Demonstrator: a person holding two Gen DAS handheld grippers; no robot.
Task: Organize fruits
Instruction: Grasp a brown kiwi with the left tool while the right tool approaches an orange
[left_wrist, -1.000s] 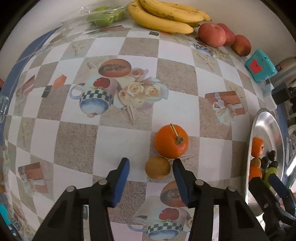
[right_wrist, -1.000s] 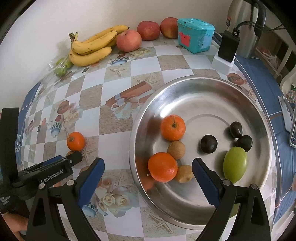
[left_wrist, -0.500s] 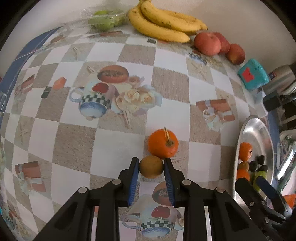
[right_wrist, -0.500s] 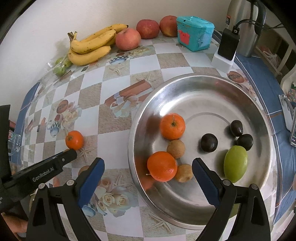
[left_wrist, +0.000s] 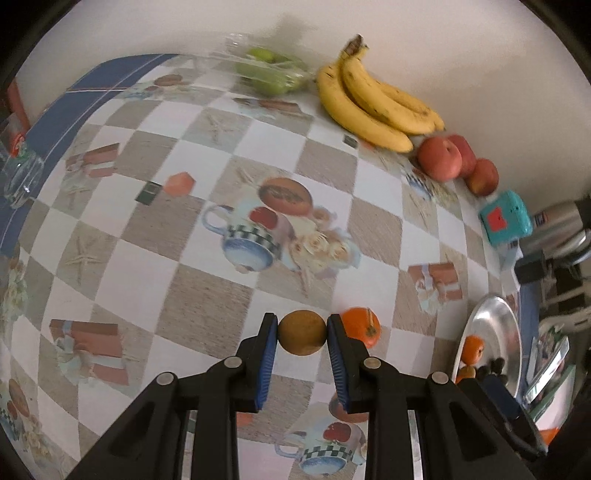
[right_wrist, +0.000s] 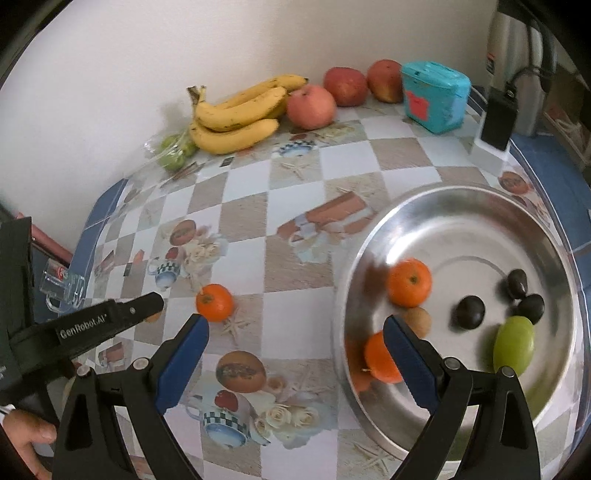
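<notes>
My left gripper is shut on a small brown round fruit and holds it above the checked tablecloth. An orange tangerine lies on the cloth just to its right; it also shows in the right wrist view. My right gripper is open and empty, hovering over the left rim of the steel plate. The plate holds two tangerines, a brown fruit, three dark fruits and a green fruit. The left gripper's arm shows at the left of the right wrist view.
Bananas, red apples and a bag of green fruit lie along the back wall. A teal box, a black charger and a kettle stand at back right. A glass mug sits at the left edge.
My left gripper closed on the brown fruit and lifted it off the cloth, away from the tangerine. My right gripper moved a little left and back from the plate, still open.
</notes>
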